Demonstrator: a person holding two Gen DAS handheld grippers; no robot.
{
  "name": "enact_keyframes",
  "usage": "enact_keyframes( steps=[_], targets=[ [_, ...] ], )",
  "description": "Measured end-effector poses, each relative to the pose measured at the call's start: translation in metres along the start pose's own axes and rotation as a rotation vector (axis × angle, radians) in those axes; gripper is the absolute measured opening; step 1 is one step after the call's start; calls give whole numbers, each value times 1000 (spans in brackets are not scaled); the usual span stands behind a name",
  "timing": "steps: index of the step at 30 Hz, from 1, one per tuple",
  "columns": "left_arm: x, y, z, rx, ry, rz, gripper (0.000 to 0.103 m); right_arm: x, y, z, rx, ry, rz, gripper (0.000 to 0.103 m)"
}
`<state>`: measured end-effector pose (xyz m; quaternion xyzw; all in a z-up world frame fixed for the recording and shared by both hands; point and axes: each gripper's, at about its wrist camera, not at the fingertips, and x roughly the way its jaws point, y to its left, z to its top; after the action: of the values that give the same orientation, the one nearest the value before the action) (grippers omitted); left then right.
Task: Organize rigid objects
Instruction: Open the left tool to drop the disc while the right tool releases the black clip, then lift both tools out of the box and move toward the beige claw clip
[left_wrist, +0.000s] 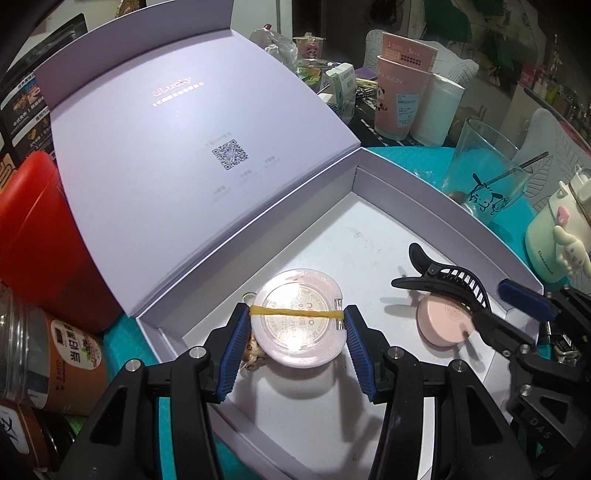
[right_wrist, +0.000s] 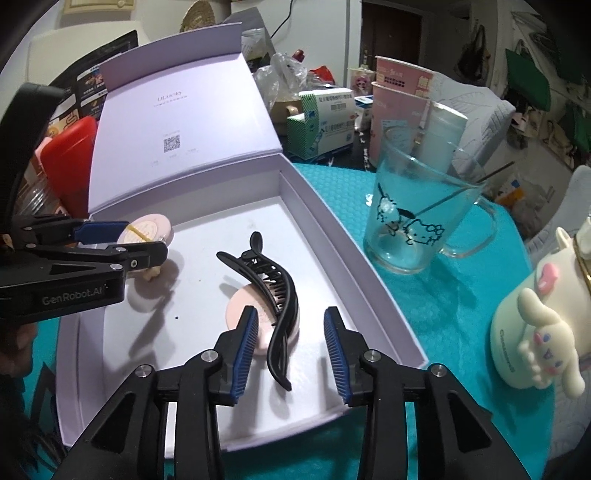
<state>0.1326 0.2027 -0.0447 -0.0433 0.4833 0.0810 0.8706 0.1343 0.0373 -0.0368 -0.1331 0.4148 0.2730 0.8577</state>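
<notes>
An open lavender box (left_wrist: 436, 195) (right_wrist: 354, 236) lies on the teal mat. My left gripper (left_wrist: 298, 317) is open, its blue pads on either side of a round pink compact (left_wrist: 299, 321) (right_wrist: 147, 230) on the box floor; a yellow rubber band (left_wrist: 295, 313) runs between the pad tips. A small beige charm (left_wrist: 253, 350) lies by the left pad. My right gripper (right_wrist: 290, 321) is open around a black hair clip (right_wrist: 273, 291) (left_wrist: 450, 284) that rests on a pink disc (right_wrist: 243, 314) (left_wrist: 443, 325) in the box.
A glass mug (right_wrist: 417, 218) (left_wrist: 484, 173) with a stirrer stands right of the box. A white Cinnamoroll bottle (right_wrist: 532, 332) (left_wrist: 554, 243) is further right. Pink paper cups (left_wrist: 399, 96), cartons (right_wrist: 321, 122), a red container (left_wrist: 40, 236) and a jar (left_wrist: 48, 358) crowd the back and left.
</notes>
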Motion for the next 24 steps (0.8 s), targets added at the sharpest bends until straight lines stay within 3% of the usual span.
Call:
enact_keyframes(
  steps=[10, 22, 24],
  targets=[
    [-20, -1, -1, -26, -18, 32, 53, -29, -3, -2, 12, -43, -17, 42],
    [-67, -3, -1, -19, -105, 32, 53, -69, -2, 1, 16, -118, -35, 43],
    [-77, -4, -1, -17, -122, 27, 53, -77, -2, -1, 16, -135, -35, 52]
  ],
)
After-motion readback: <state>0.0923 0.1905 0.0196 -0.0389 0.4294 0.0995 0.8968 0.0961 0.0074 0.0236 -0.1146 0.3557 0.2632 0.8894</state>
